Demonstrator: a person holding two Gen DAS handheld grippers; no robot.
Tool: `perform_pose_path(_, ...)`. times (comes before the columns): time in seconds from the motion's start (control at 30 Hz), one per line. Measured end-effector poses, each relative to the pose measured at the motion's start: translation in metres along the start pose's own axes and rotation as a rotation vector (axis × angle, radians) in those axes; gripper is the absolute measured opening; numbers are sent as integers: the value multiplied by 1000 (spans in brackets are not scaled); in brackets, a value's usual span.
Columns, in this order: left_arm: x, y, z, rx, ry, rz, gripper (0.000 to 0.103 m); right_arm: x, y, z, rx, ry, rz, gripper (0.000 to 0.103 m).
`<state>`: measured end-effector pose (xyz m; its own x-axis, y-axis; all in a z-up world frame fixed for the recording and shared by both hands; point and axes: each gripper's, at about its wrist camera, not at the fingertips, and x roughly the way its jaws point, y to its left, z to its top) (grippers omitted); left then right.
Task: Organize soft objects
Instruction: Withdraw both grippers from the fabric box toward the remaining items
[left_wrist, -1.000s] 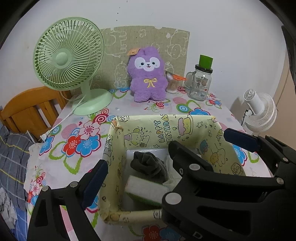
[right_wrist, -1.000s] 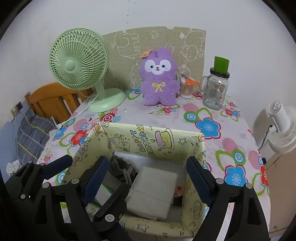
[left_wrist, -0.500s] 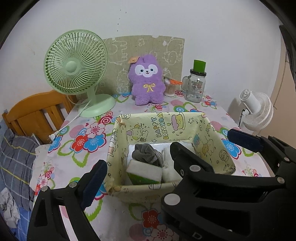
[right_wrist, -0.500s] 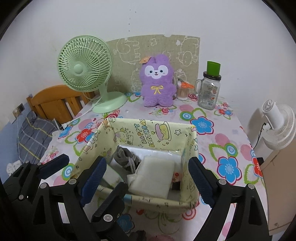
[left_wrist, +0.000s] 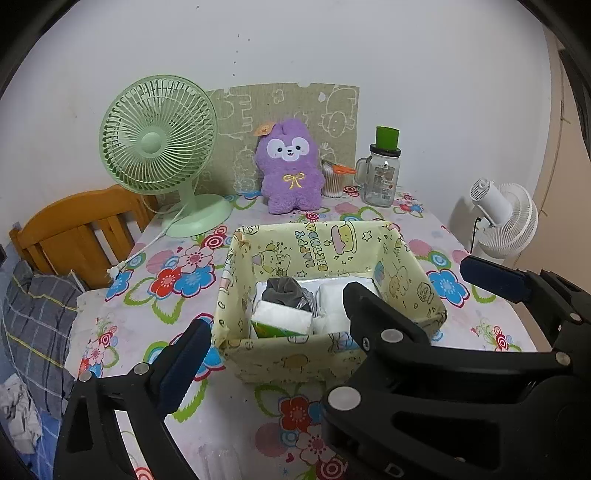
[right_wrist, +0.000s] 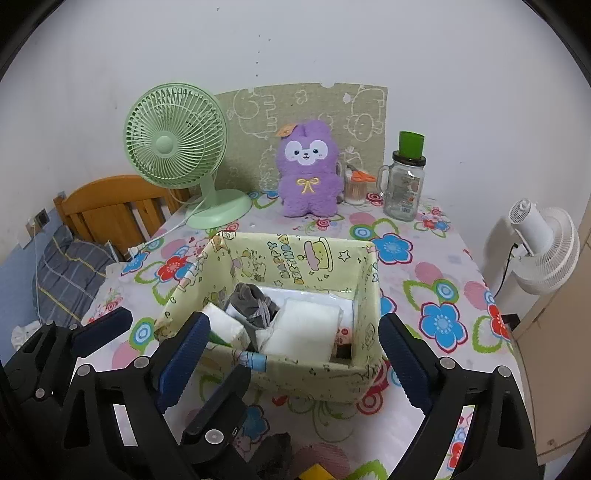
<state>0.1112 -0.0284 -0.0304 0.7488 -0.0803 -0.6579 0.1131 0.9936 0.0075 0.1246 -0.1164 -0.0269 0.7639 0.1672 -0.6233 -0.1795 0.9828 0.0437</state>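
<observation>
Left tongs (left_wrist: 334, 297): matte black plastic arms, angular and chunky, with dark blue ribbed pads on the fingertips (left_wrist: 184, 358). Silver round rivets dot the arms, a bigger one near the pivot. Right tongs (right_wrist: 291, 363): same black frame, same blue ridged pads (right_wrist: 402, 363), silver screws along both arms. No skin or sleeve visible.

right tongs (right_wrist: 291, 363) spread wide, empty, before a yellow patterned fabric box (right_wrist: 365, 291) on the floral counter (right_wrist: 436, 273). inside the box: a grey sock (right_wrist: 251, 308), a white folded pad (right_wrist: 304, 328), a tissue pack (right_wrist: 225, 326). behind it: a purple plush (right_wrist: 308, 173), a green fan (right_wrist: 175, 136), a glass jar (right_wrist: 404, 188).
</observation>
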Motion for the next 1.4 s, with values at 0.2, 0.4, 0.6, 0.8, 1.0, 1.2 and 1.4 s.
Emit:
perform_pose_path(0.2,-8,0,-7,-3,-10,1,100,-9,3,-7,-6,-9,5,99)
perform_pose_path(0.4,-15,-1,-16,-2,-17,0,101,-16,3,-16,-7,-14,6,100)
perform_pose_path(0.6,-21,-3,-24,-1,-23,-1,102,-22,3,-27,-3,-20,18,100)
perform_pose_path(0.8,-26,-6,-33,-1,-30,-11,102,-27,3,-37,-2,-20,24,100)
perform_pose_path(1.0,-26,-8,-41,3,-25,-20,102,-29,2,-44,-10,-18,15,100)
perform_pose_path(1.2,-26,-10,-48,-2,-12,-31,102,-31,0,-52,-9,-16,17,100)
perform_pose_path(1.4,-26,-15,-57,11,-6,-46,102,-34,-4,-61,-6,-24,16,100)
